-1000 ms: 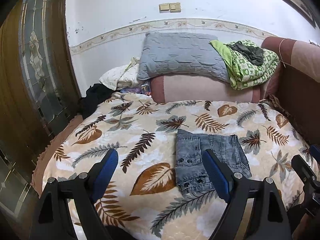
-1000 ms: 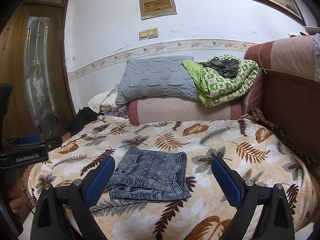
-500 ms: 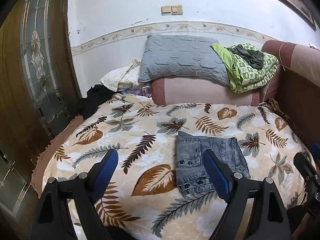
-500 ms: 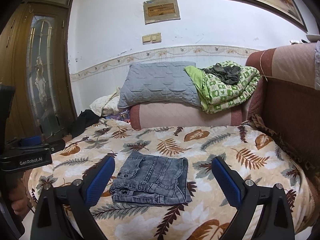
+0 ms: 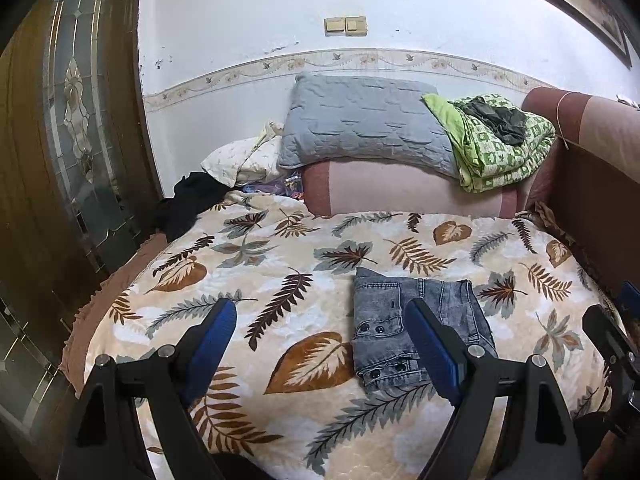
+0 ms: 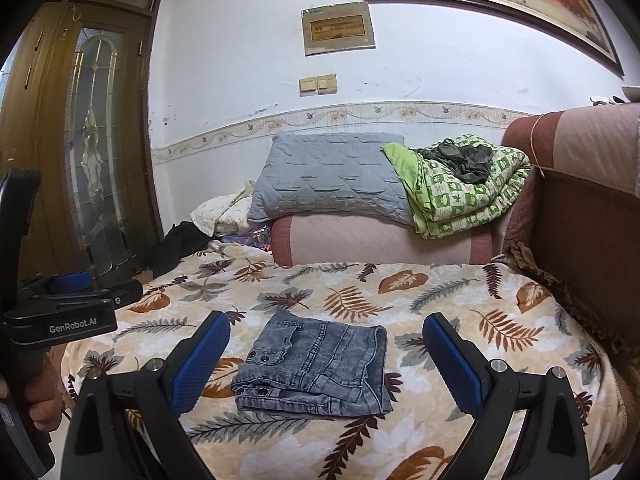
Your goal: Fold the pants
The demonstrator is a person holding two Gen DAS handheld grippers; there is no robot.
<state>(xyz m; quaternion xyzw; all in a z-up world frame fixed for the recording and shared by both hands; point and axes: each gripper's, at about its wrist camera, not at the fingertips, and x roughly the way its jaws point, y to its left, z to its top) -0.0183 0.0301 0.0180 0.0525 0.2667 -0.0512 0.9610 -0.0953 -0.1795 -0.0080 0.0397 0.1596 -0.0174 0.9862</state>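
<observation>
Folded pants (image 6: 316, 364) flat on leaf-print bed cover (image 6: 460, 312), compact grey denim packet, long axis running 9-to-3 across right wrist view, waistband buttons at 9 o'clock end. Right gripper (image 6: 326, 360) spread wide, empty, packet dead ahead at 12 between blue pads, not touching. Left gripper (image 5: 320, 344) likewise spread, empty; pants (image 5: 416, 320) off at 2 o'clock, partly behind its right finger. Right nearer, better lined up. Fold looks finished; little left to do.
</observation>
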